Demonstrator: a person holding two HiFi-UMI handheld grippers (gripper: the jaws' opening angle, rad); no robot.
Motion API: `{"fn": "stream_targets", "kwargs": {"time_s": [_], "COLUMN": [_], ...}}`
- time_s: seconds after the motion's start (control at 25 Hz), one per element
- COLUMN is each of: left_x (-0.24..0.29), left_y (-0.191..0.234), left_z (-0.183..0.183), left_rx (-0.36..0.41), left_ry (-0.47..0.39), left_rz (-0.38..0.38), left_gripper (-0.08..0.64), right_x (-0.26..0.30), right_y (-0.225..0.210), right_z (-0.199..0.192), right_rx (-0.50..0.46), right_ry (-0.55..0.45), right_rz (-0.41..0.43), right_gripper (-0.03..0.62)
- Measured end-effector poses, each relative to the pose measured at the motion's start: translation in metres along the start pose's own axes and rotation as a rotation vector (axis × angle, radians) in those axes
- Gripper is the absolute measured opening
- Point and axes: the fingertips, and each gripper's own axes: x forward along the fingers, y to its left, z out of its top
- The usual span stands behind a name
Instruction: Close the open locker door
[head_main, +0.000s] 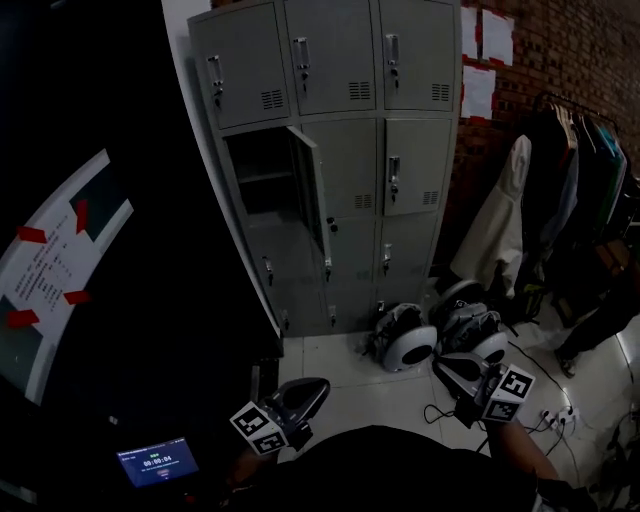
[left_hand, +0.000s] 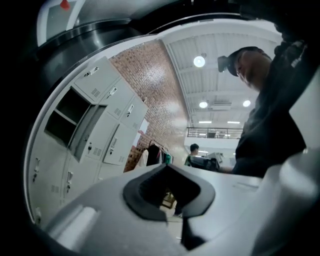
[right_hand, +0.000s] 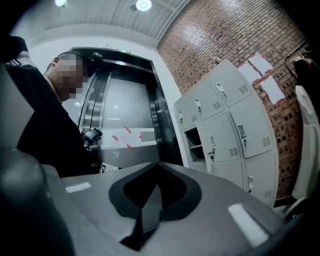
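Note:
A grey locker bank (head_main: 340, 150) stands against the brick wall ahead. In the left column's middle row one compartment (head_main: 258, 170) gapes dark, and its door (head_main: 308, 190) swings out to the right. Both grippers hang low near my body, well short of the lockers. My left gripper (head_main: 318, 388) is shut with nothing in it, and so is my right gripper (head_main: 448, 366). The left gripper view has that gripper (left_hand: 170, 172) aimed upward, with the open compartment (left_hand: 62, 117) and door (left_hand: 82, 131) at the left. In the right gripper view the gripper (right_hand: 156, 172) is shut; the open compartment (right_hand: 194, 144) lies at right.
White rounded helmets (head_main: 412, 345) lie on the floor below the lockers. A clothes rack (head_main: 570, 170) with hanging garments fills the right. Cables and a power strip (head_main: 555, 415) run over the tiles. Dark elevator doors with a taped paper (head_main: 60, 260) stand at left.

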Motion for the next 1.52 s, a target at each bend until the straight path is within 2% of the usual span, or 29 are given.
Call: {"fn": "stream_targets", "kwargs": {"time_s": [0.16,0.28,0.4,0.6,0.84,0.96,1.12,1.36,1.52], "left_x": [-0.013,-0.02,-0.028,-0.033,-0.009,0.012,0.038,0.043,0.034], "left_y": [0.068,0.11,0.145,0.203,0.262,0.287,0.315,0.347,0.371], "left_z": [0.025,0.041,0.049,0.053,0.083,0.102,0.119,0.127,0.13], "left_rx": [0.015,0.029,0.041,0.054,0.131,0.138,0.154,0.14,0.117], "left_ry": [0.0,-0.005,-0.024,-0.045,-0.086,-0.128,-0.165,-0.173,-0.183], "left_rz": [-0.026,-0.015,0.02,0.119,0.326,0.445,0.525,0.597,0.588], "left_gripper": [0.003,0.003,0.003,0.003,0.003,0.003,0.003,0.003,0.003], "right_x": [0.077,0.129,0.168,0.23,0.326,0.37,0.417,0.452,0.475], "right_y": [-0.033,-0.049,-0.073,-0.141,-0.224,-0.259,-0.284,-0.266,-0.242], "right_z": [0.021,0.042,0.058,0.081,0.114,0.124,0.133,0.137,0.129], "right_rx": [-0.062,-0.098,-0.138,-0.233,-0.329,-0.325,-0.339,-0.31,-0.345], "right_ry": [-0.013,-0.022,-0.015,0.009,-0.032,-0.036,-0.035,-0.051,-0.052], "right_rz": [-0.023,0.001,0.022,0.06,0.219,0.306,0.459,0.642,0.685], "right_gripper": [0.006,0.022,0.055,0.112,0.147,0.156,0.156,0.163,0.181]}}
